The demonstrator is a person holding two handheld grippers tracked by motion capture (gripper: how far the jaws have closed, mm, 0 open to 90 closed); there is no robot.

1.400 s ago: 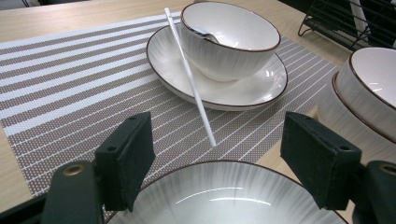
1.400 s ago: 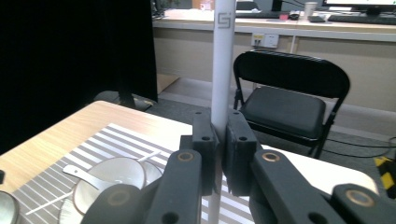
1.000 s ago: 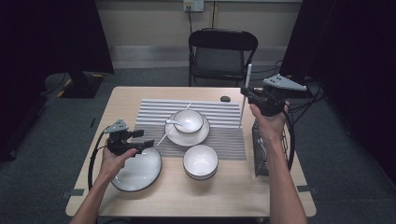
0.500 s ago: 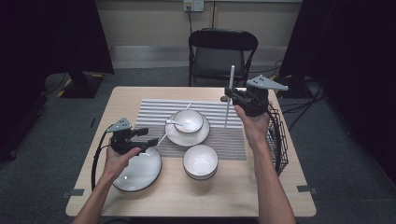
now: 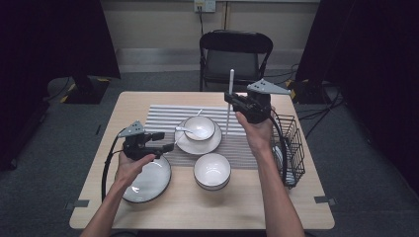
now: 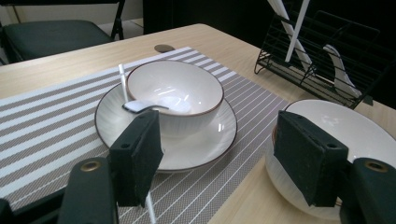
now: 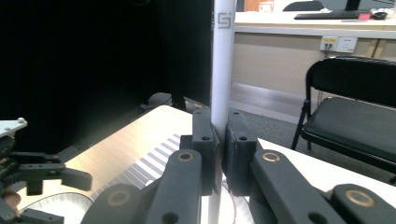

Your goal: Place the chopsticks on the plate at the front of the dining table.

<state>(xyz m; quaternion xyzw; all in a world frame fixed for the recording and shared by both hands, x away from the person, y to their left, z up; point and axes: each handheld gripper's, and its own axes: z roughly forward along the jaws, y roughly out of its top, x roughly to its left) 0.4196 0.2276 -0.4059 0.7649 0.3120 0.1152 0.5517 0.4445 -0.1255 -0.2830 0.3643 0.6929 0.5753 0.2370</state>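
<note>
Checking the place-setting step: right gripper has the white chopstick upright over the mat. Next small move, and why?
Probably tilt the white chopstick toward level and lower it onto the striped mat beside the saucer. The right gripper is shut on it, holding it upright above the mat, with open mat beneath. The left gripper is open with nothing between its jaws, near the plate.
</note>
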